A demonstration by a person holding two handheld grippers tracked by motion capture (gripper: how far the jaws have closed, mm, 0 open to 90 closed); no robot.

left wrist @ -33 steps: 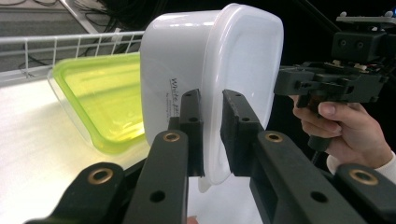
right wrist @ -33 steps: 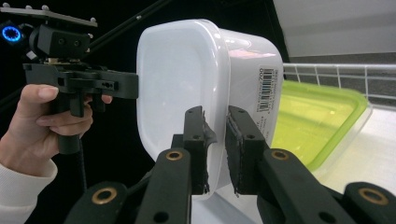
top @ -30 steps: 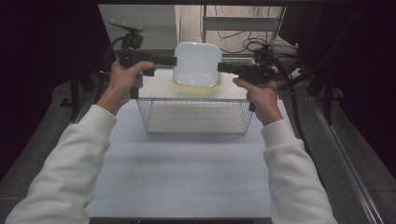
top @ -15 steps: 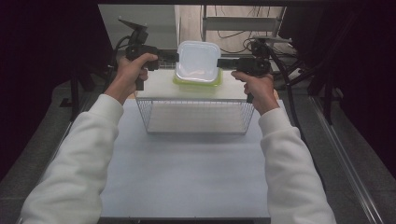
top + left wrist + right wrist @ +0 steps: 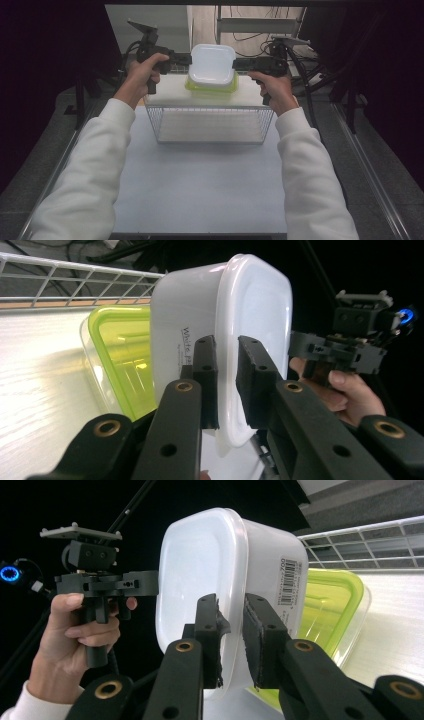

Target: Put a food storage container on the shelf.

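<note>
A white lidded container [image 5: 212, 62] is held level between both grippers, directly over a clear container with a green lid [image 5: 192, 86] that stands on the white board [image 5: 165, 95]. I cannot tell whether the two touch. My left gripper [image 5: 189, 59] grips its left rim, and in the left gripper view the jaws [image 5: 225, 347] are shut on the lid's edge [image 5: 250, 305]. My right gripper [image 5: 235, 64] clamps the opposite rim [image 5: 200, 560]. Its jaws [image 5: 231, 605] have just been opening slightly, with the rim still between the pads. The green lid [image 5: 122, 355] [image 5: 327, 605] shows behind.
A wire basket [image 5: 210, 122] stands on the table between me and the containers, and its rim [image 5: 75, 275] [image 5: 360, 540] shows in both gripper views. Cables and stands crowd the back. Dark floor flanks the table on both sides.
Both hands have carried the white container away from me and slightly down, over the green-lidded container. The grip on both rims looks the same.
</note>
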